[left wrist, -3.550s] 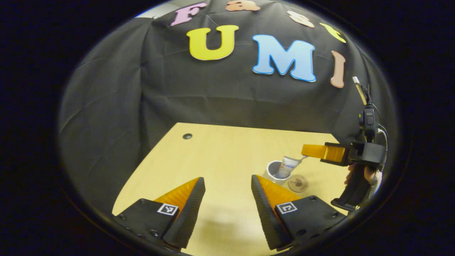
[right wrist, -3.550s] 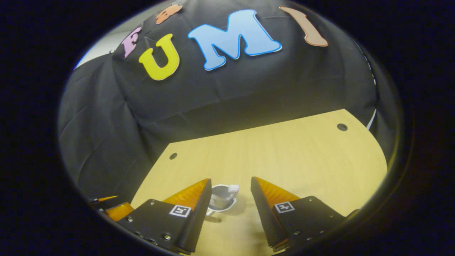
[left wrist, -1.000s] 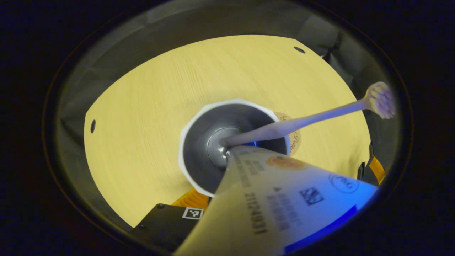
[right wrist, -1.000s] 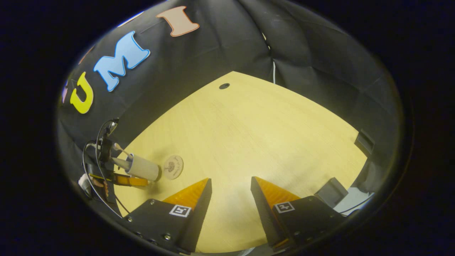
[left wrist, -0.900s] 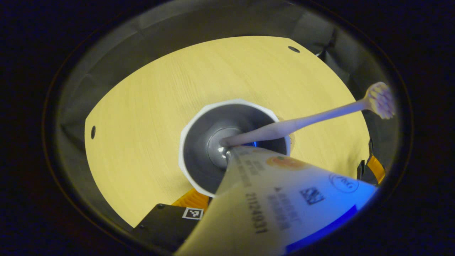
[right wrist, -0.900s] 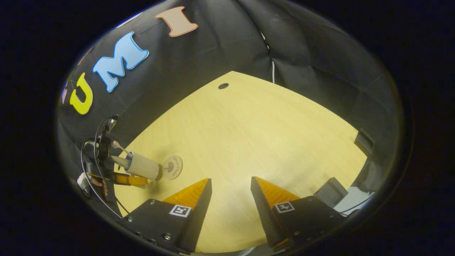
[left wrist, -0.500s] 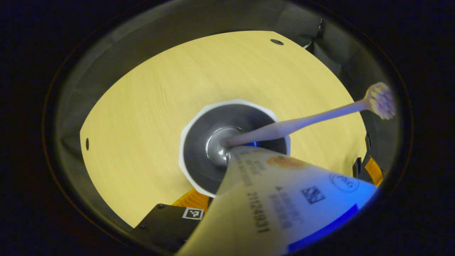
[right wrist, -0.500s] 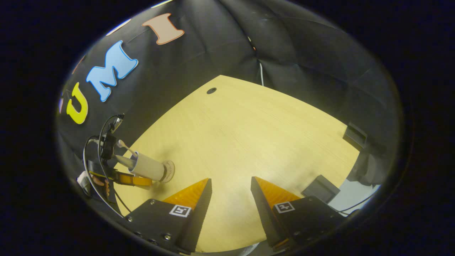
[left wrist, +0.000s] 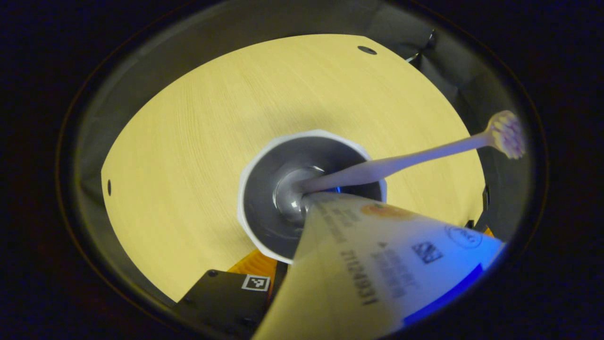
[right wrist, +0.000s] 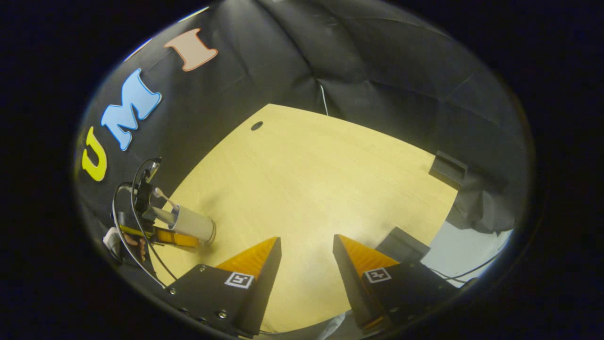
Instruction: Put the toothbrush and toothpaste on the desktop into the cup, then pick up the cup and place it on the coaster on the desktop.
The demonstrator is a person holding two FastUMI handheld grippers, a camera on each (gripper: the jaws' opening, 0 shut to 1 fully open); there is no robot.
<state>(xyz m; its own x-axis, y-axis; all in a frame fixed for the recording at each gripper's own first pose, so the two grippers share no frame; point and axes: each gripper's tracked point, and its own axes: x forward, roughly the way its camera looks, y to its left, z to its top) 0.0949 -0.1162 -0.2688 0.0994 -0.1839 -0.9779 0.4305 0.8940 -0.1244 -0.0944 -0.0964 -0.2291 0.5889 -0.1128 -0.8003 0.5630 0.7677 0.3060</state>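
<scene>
I look straight down into the white cup (left wrist: pixel 255 165) in the left gripper view. A pale toothbrush (left wrist: pixel 424 153) leans out of it to the right, and the toothpaste tube (left wrist: pixel 377 269) rises toward the camera. One finger (left wrist: pixel 257 263) presses the cup's near side; the tube hides the other. In the right gripper view the left gripper (right wrist: pixel 177 237) is shut on the cup (right wrist: pixel 193 224), holding it low over the table (right wrist: pixel 330 179) at the left. The cup hides the coaster. My right gripper (right wrist: pixel 306 245) hangs open above the table with nothing between its fingers.
A hand (right wrist: pixel 134 243) and cables are behind the left gripper. Small round holes mark the tabletop (right wrist: pixel 256 125), (left wrist: pixel 366 49), (left wrist: pixel 109 187). A dark box (right wrist: pixel 448 167) sits past the table's far right edge. Another dark block (right wrist: pixel 401 245) lies near my right finger.
The left gripper has carried the cup sideways over the coaster, which is now covered. The right gripper has swung to the right, away from the cup, and stays open.
</scene>
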